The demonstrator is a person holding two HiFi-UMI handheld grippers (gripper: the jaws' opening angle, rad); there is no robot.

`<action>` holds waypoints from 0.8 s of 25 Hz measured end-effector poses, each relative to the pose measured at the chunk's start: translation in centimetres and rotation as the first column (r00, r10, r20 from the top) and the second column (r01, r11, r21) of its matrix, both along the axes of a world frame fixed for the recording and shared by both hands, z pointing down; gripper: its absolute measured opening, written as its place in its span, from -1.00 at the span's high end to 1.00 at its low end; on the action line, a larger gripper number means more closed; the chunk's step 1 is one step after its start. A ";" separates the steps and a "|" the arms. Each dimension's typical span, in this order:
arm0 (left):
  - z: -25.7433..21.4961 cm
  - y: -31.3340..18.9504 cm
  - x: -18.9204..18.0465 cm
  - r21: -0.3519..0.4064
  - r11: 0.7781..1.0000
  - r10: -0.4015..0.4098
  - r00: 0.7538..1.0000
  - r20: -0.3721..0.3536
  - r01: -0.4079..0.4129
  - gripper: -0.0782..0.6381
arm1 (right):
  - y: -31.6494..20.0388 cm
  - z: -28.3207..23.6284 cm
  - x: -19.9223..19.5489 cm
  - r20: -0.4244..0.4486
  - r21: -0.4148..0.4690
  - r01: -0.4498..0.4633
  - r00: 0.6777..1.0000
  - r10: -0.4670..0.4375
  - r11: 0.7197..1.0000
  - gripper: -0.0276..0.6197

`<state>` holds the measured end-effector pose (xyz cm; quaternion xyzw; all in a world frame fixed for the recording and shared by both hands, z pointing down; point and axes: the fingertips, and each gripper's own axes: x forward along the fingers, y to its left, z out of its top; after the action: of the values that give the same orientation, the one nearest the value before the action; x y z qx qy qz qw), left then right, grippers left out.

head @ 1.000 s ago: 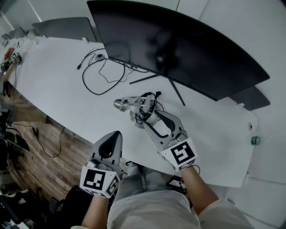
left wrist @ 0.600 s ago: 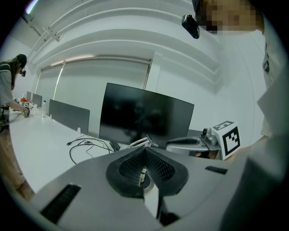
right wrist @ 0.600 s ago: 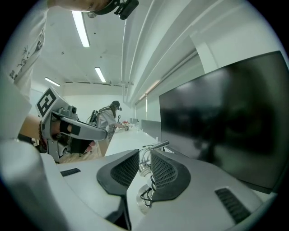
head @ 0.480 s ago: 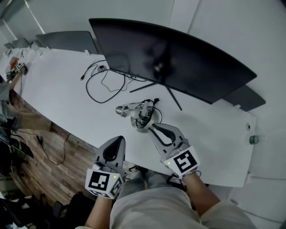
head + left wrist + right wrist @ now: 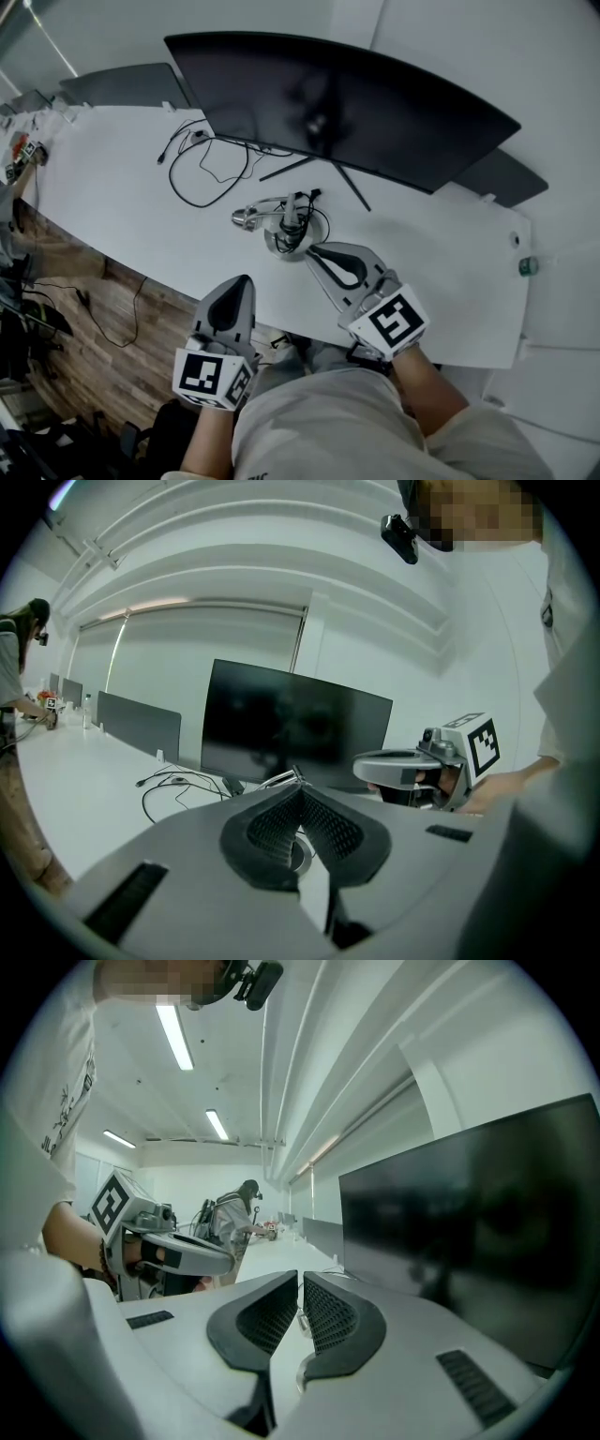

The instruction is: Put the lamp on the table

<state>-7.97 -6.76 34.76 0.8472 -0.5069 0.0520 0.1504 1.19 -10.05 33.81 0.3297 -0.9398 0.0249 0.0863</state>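
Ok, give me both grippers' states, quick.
Left gripper: closed, empty.
Right gripper: jaws have just been closing, now closed, nothing between them.

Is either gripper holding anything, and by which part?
Nothing is held. Left gripper shut, empty; right gripper has just been closing, nothing between its fingers. The lamp lies on the table.

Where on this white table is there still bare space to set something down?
Bare table lies left of the black cables, toward the near edge, and again right of the lamp, between the monitor and the small green object. It is crowded under the monitor, where cables, lamp and stand legs meet.
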 end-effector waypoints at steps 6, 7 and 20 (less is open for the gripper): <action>-0.7 0.2 0.3 0.004 1.000 0.009 1.000 0.000 -0.009 0.78 | 0.6 -1.7 0.0 0.013 -0.016 0.011 1.000 -0.010 1.000 0.80; -0.8 0.2 0.4 0.003 1.000 0.010 1.000 -0.001 -0.010 0.78 | 0.7 -1.9 0.0 0.019 -0.027 0.010 1.000 -0.010 1.000 0.81; -1.5 0.0 1.2 0.012 1.000 0.027 1.000 0.003 -0.027 0.78 | 1.4 -2.3 0.2 0.023 -0.091 0.024 0.999 -0.022 0.996 0.82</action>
<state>-6.73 -6.77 33.26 0.8546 -0.4962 0.0523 0.1438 1.42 -8.62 31.53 0.3143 -0.9423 0.0703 0.0911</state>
